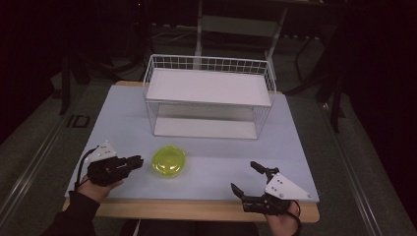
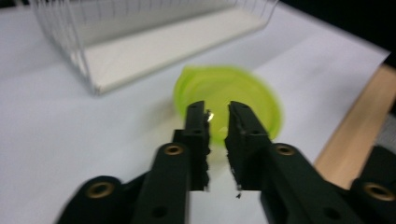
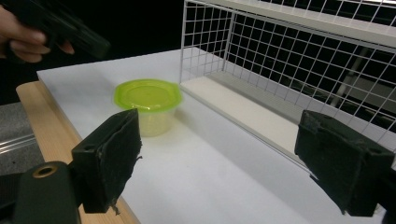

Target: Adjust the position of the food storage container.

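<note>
Right gripper [image 1: 252, 183] at the near table edge, jaws wide apart, nothing between them. Left gripper [image 1: 132, 162] near left, jaws almost together, empty, tips just left of the green lidded container [image 1: 168, 160] (contents not discernible). Bare table [image 1: 221, 162] right of it. Far centre: white wire rack [image 1: 209, 96], both shelves bare.

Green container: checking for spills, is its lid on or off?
On. The green lid sits flat atop the upright container.
</note>
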